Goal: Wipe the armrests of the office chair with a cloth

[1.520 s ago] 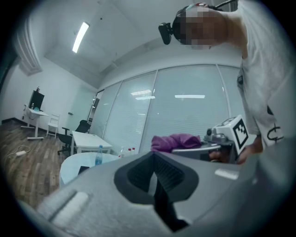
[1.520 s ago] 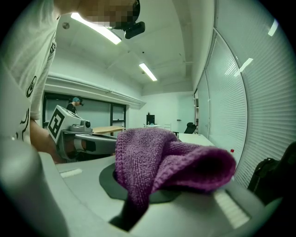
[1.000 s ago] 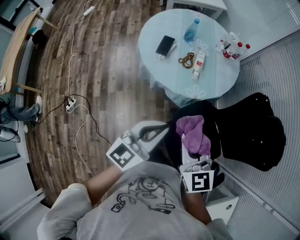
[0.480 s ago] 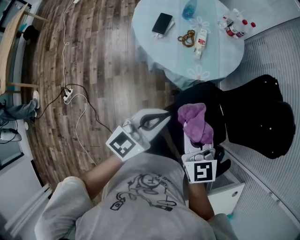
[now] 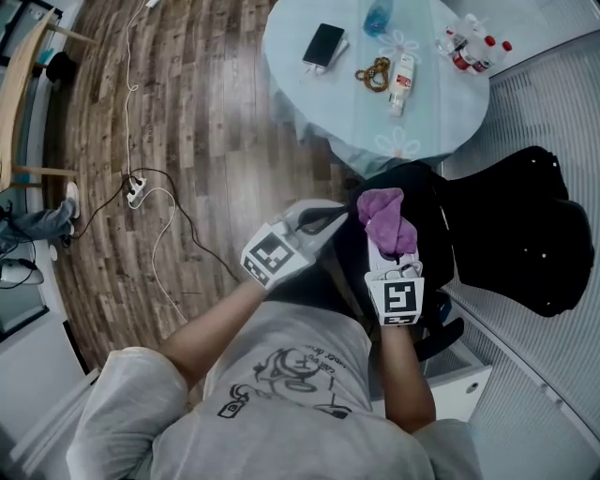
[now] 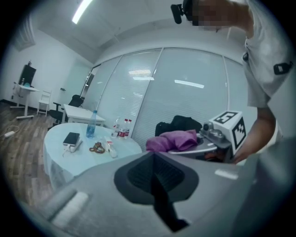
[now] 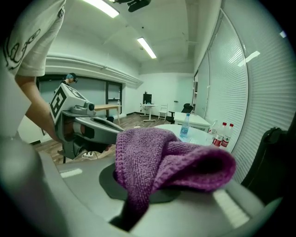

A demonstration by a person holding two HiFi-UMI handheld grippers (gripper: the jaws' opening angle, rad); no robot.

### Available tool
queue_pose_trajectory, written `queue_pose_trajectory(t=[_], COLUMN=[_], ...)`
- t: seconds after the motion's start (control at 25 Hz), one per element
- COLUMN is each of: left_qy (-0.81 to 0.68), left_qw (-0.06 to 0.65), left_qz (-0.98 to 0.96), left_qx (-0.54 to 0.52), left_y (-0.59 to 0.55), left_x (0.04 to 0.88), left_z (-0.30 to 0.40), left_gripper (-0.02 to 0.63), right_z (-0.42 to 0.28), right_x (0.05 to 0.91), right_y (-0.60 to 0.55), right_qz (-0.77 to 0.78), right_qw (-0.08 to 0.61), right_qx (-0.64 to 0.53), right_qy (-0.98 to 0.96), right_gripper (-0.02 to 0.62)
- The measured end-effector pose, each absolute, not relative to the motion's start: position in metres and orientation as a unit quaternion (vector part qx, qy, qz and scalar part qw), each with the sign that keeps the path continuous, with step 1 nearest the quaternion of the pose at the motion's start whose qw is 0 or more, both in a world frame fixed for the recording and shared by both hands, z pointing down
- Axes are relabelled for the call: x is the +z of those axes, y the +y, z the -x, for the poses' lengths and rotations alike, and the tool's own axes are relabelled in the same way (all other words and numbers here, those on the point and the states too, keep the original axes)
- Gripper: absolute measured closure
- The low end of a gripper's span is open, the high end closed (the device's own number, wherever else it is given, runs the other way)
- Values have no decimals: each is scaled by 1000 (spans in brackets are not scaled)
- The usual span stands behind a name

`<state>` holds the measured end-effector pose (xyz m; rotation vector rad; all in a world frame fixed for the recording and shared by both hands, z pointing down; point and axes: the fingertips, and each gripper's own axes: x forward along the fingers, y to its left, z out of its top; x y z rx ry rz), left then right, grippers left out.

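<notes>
One purple cloth (image 5: pixel 384 216), clamped in right hand-held gripper (image 5: pixel 379 251)

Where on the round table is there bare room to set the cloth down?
The table's near side is bare, from below the phone round past the tube to the right rim. The far half is crowded: phone, bottle, tube, and small bottles at the right.

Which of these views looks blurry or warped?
Head view: sharp, wooden floor bowed at the edges. Left gripper view: left gripper blurred up close, round table sharper behind. Right gripper view: purple cloth crisp, ceiling lights bright, corners dark.
</notes>
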<state>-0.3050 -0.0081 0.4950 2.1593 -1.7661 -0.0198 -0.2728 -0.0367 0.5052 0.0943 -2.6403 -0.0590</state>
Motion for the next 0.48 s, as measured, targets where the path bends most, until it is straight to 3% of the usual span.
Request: queue_pose_trajectory(t=[0.48], left_qy=[-612], left_qw=[198], left_qz=[-766], left_qx=[0], left_y=[-29], left_x=[576], left_z=[310], left_gripper=[606], right_z=[284], right_x=[626], right_y=[-49], right_qz=[-7], right_qw=[330], right_qx=[12], right_qy=[-944], right_gripper=[561])
